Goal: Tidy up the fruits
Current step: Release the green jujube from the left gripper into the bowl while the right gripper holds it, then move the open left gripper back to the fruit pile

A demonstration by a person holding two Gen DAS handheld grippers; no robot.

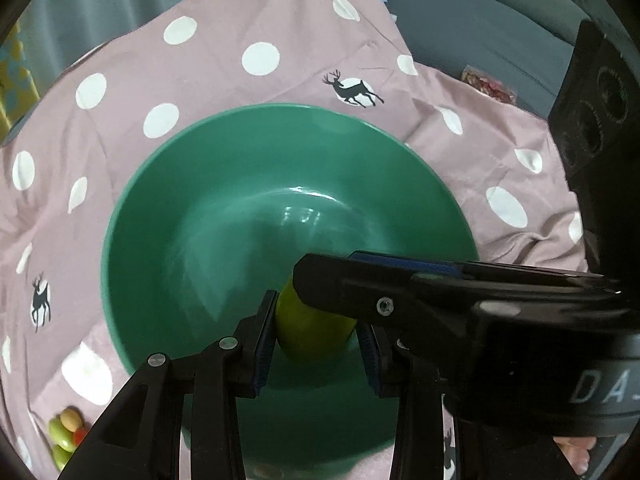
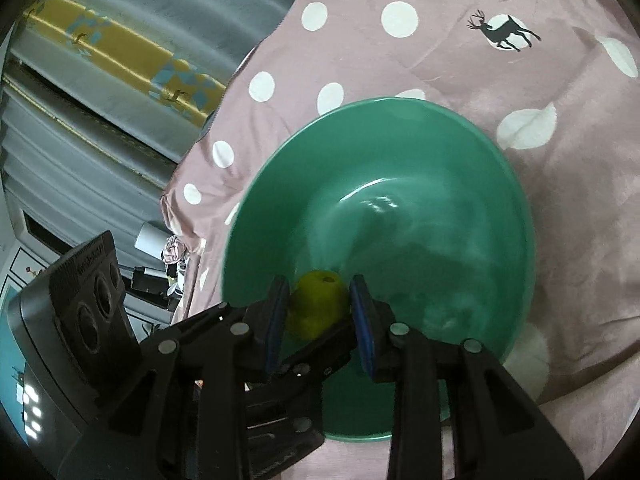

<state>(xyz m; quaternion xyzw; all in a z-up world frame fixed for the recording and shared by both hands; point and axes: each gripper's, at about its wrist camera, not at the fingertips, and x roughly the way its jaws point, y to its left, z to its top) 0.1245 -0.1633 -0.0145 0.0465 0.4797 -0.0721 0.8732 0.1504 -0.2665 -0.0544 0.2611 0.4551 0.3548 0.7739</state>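
Pink polka-dotted bedding is topped by a glossy green bowl, over whose near rim a yellow-green round fruit is gripped by both narrowed tongs.

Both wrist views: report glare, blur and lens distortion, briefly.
Left wrist view: a window glint on the green bowl floor; heavy fisheye bending with a dark vignette at the corners; the spotted cloth is sharp. Right wrist view: similar glare streaks in the bowl, its left rim smeared, the yellow-green fruit soft-edged; the background curtain curves strongly.
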